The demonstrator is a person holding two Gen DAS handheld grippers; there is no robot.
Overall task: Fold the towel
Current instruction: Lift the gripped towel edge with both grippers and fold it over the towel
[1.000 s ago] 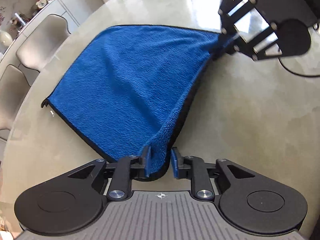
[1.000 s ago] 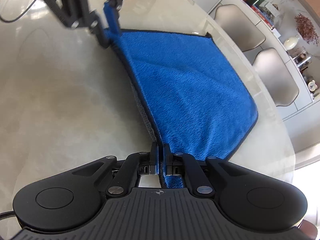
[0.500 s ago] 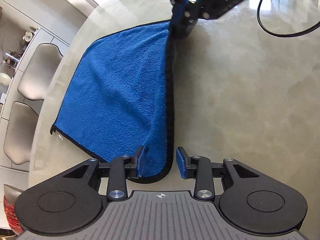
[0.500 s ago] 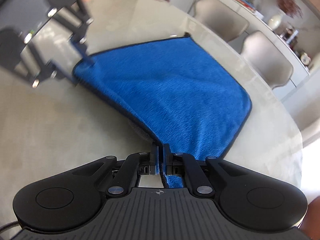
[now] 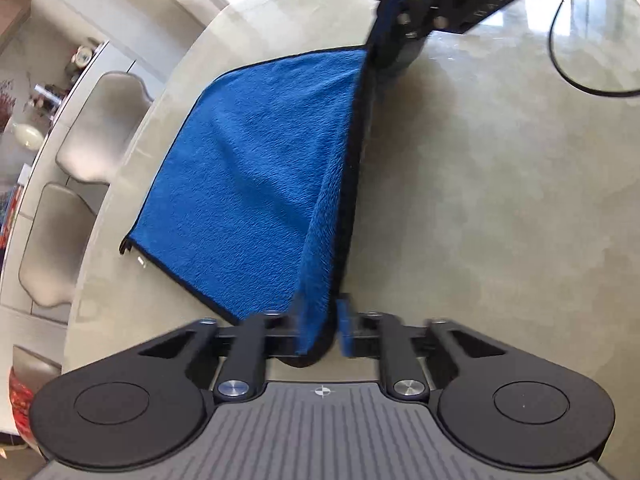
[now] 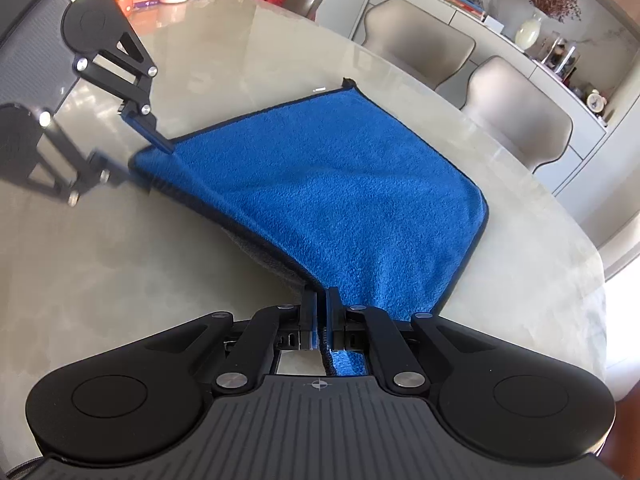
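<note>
- The blue towel (image 6: 340,200) lay on the round table (image 5: 500,200), its near edge lifted
- The right gripper (image 6: 322,312) pinched one corner of that edge
- The left gripper (image 5: 320,326) stood spread around the other corner, not clamping it
- The first fold looked under way; next, the left likely needed to close on the towel

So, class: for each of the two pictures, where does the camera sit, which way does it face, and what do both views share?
Left wrist view: sits on the left gripper, facing along the lifted edge of the blue terry towel toward the right gripper.
Right wrist view: sits on the right gripper, shut on the towel's corner, facing the left gripper and the beige chairs.
Shared: the towel, the round marble table, both grippers.
</note>
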